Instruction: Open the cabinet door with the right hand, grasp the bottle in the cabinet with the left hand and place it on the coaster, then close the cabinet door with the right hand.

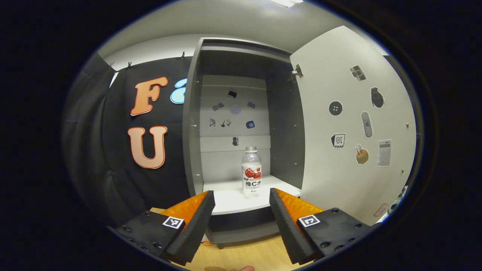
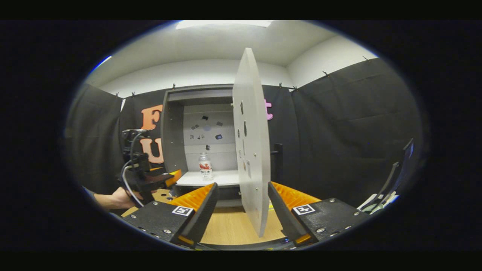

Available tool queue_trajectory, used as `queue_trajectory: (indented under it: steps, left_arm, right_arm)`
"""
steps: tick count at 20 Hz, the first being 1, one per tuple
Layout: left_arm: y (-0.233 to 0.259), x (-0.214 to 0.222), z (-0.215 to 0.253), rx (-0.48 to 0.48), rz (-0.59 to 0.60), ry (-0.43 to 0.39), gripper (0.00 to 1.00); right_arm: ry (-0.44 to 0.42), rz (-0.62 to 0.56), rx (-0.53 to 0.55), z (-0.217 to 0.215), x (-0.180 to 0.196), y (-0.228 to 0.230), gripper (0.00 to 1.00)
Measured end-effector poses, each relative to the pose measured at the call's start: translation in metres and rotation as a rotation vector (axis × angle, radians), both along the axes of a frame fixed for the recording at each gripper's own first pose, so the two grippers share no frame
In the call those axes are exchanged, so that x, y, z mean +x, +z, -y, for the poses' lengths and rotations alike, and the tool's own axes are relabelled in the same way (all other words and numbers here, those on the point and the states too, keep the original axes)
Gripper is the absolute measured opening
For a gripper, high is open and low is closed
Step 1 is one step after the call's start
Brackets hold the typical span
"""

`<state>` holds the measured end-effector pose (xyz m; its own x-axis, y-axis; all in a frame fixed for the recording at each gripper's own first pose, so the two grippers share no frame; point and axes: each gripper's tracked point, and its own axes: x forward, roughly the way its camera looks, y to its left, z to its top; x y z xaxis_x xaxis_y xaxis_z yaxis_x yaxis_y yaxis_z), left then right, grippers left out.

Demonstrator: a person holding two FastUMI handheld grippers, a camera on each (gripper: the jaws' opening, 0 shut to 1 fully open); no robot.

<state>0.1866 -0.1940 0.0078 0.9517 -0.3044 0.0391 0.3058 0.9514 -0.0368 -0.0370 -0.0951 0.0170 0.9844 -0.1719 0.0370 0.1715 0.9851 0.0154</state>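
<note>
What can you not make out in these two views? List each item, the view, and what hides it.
1. Coaster: not identifiable; in the left gripper view the left gripper covers much of the wooden table.
2. Stickers on the cabinet's back wall: too small in the right gripper view.
3. Door handle: door seen edge-on there.
4. Bottle fill level: unclear.

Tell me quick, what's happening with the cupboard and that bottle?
Left gripper open, lined up short of the bottle. Right gripper open, fingers either side of the open door's edge. Bottle upright on the shelf. Path looks unobstructed.
</note>
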Motion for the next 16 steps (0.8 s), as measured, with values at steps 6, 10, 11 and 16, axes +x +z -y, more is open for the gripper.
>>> queue_trajectory:
  steps: [6, 10, 11, 16]
  left_arm:
    - [-0.005, 0.075, 0.040, 0.006, 0.009, -0.024, 0.95]
    - [-0.005, 0.118, 0.058, 0.025, 0.038, -0.014, 0.95]
    - [-0.006, 0.125, 0.061, 0.033, 0.043, -0.010, 0.95]
    - [-0.016, 0.160, 0.078, 0.027, 0.024, 0.000, 0.95]
  right_arm:
    - [0.004, -0.031, 0.005, -0.018, 0.016, -0.011, 0.82]
    - [-0.009, -0.039, 0.011, -0.014, 0.024, -0.012, 0.82]
    - [-0.010, -0.036, 0.013, -0.013, 0.027, -0.012, 0.82]
    - [-0.020, -0.039, 0.027, -0.001, 0.036, -0.010, 0.82]
